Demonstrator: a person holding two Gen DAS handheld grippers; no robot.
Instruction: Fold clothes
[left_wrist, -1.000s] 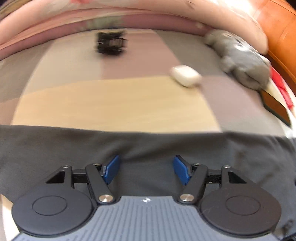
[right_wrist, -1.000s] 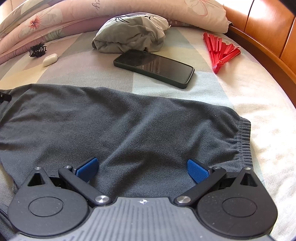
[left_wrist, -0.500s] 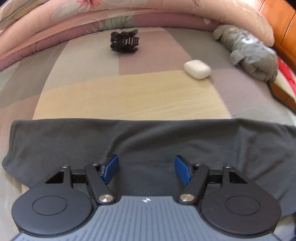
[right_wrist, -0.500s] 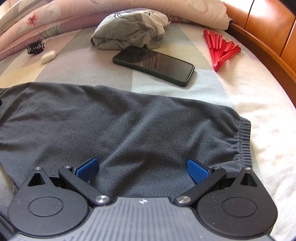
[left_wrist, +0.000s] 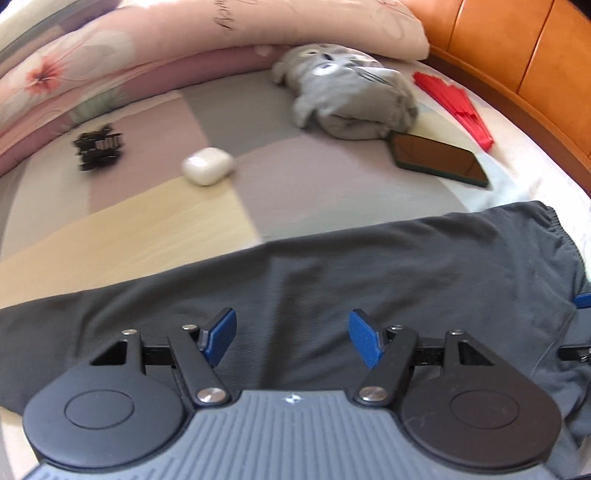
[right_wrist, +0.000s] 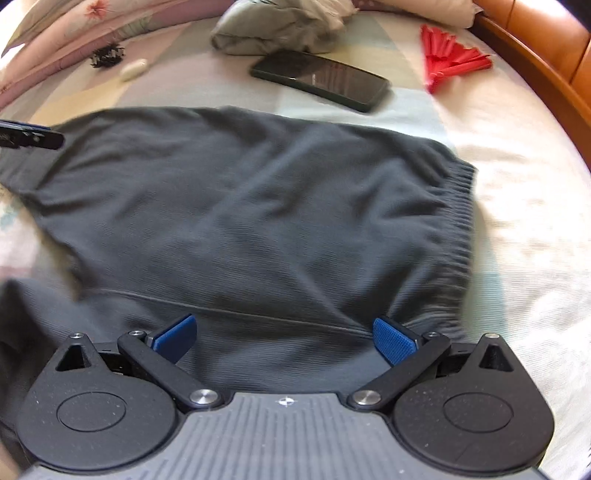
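Observation:
Dark grey shorts (right_wrist: 258, 206) lie spread flat on the bed, with the ribbed waistband (right_wrist: 461, 221) at the right end. My right gripper (right_wrist: 284, 341) hovers open over the near edge of the shorts, close to the waistband. The same shorts (left_wrist: 332, 280) run across the left wrist view. My left gripper (left_wrist: 293, 339) stands open above their near part, nothing between its blue pads. A tip of the other gripper (right_wrist: 29, 136) shows at the left edge of the right wrist view.
On the patchwork sheet (left_wrist: 147, 221) beyond the shorts lie a black phone (right_wrist: 321, 79), a red folding fan (right_wrist: 450, 62), a white earbud case (left_wrist: 207, 170), a black hair clip (left_wrist: 98, 147) and a bundled grey garment (left_wrist: 351, 99). Pink quilt (left_wrist: 147, 48) behind; wooden bed frame (left_wrist: 517, 70) right.
The left wrist view has swung right: the phone, fan and waistband now show. The right gripper has pulled back and up a little, revealing more of the shorts. Both stay open.

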